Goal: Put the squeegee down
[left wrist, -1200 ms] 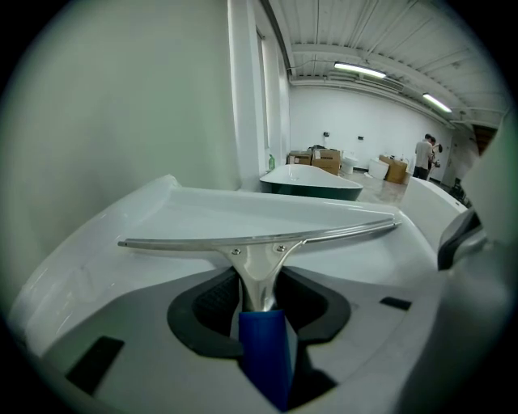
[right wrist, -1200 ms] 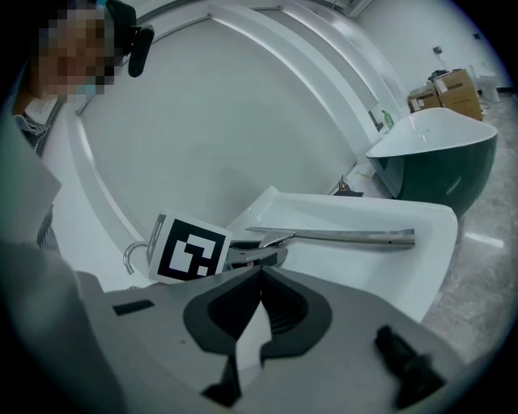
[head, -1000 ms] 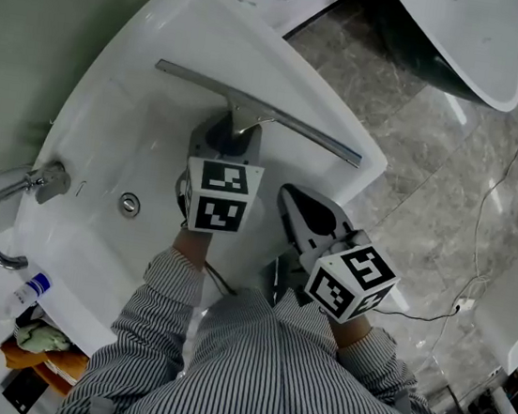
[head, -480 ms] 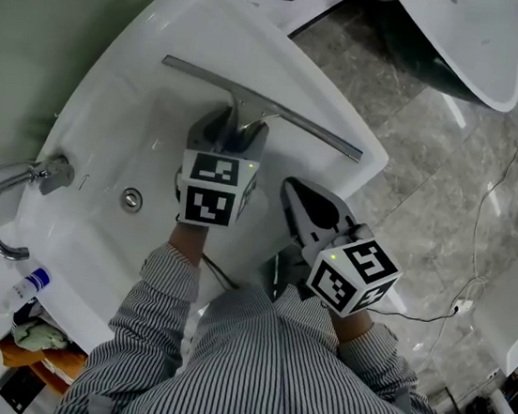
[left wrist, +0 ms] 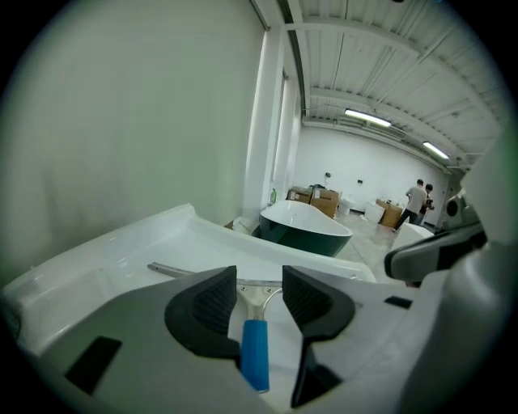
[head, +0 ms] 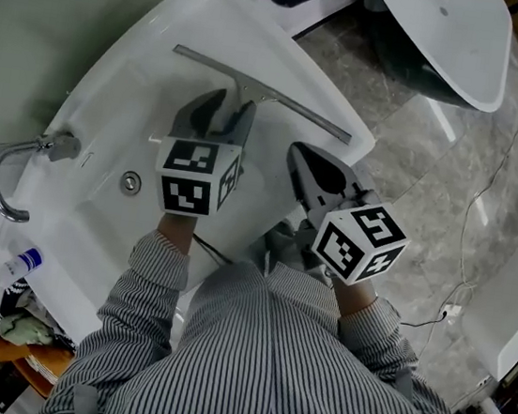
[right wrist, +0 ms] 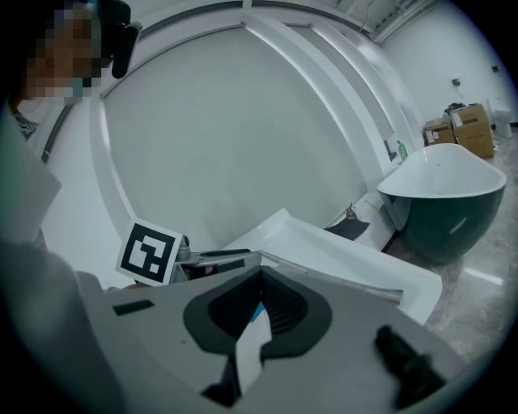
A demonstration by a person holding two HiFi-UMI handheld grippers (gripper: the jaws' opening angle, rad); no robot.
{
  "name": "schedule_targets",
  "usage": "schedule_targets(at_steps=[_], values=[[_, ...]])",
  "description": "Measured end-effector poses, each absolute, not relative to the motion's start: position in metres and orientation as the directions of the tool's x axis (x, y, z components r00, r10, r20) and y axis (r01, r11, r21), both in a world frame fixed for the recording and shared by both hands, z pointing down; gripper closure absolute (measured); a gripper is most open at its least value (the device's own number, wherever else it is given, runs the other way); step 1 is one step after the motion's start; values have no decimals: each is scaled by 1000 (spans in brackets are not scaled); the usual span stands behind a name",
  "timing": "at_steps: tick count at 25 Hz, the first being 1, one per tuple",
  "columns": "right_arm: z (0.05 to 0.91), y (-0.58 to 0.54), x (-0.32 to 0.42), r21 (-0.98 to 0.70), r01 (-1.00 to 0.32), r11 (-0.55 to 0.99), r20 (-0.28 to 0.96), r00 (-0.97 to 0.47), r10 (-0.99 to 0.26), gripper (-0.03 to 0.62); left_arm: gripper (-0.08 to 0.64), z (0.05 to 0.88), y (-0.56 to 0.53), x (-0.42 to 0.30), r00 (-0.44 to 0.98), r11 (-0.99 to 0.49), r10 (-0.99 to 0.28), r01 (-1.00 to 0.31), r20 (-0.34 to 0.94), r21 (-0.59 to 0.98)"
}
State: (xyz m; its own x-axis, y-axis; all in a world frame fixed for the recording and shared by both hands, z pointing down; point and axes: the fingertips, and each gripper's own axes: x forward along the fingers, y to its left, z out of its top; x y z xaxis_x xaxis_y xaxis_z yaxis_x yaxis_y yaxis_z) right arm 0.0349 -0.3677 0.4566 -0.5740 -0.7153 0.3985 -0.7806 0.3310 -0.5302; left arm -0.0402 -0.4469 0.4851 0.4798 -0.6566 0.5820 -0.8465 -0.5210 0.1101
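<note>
Squeegee (head: 296, 109) lying in white tub (head: 109, 125)

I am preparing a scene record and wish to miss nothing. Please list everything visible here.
squeegee: one, metal blade, blue handle, lying on the white tub
white tub: one, white, centre left
faucet: one, chrome, tub's left end
drain: one, chrome, tub floor
bottle: one, blue cap, lower left
green tub: one, dark green, floor behind
striped shirt: one, grey-white, bottom
left gripper: one, grey, over the squeegee handle; jaws apart, just been closing slightly, pressing nothing
right gripper: one, grey, beside it; jaws together, empty
</note>
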Motion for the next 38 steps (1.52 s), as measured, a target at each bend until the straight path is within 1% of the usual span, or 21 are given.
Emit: schedule_targets(at_steps=[3, 5, 7, 15, 21, 31, 38], values=[[442, -365, 35, -511, -782, 357, 382, -578, -721, 577, 425, 462, -438, -46, 492, -513, -688, -850, 533, 121], [434, -365, 33, -499, -782, 374, 372, -583, -722, 577, 497, 449, -431, -49, 499, -510, -702, -850, 507, 130], [424, -366, 33, -486, -780, 395, 362, -591, -721, 577, 520, 436, -424, -51, 511, -511, -711, -847, 482, 144], [393, -363, 33, -436, -773, 461, 320, -612, -723, 577, 531, 395, -395, -53, 559, -519, -751, -829, 352, 209], [383, -350, 23, -401, -762, 509, 304, -634, -711, 577, 535, 384, -364, -47, 571, -550, -749, -819, 336, 165], [376, -337, 11, -400, -743, 536, 277, -656, -702, 577, 548, 376, -340, -47, 583, -510, -754, -810, 303, 289], [379, -332, 7, -390, -737, 553, 279, -666, -691, 577, 548, 376, -337, -47, 587, -495, -753, -802, 296, 334]])
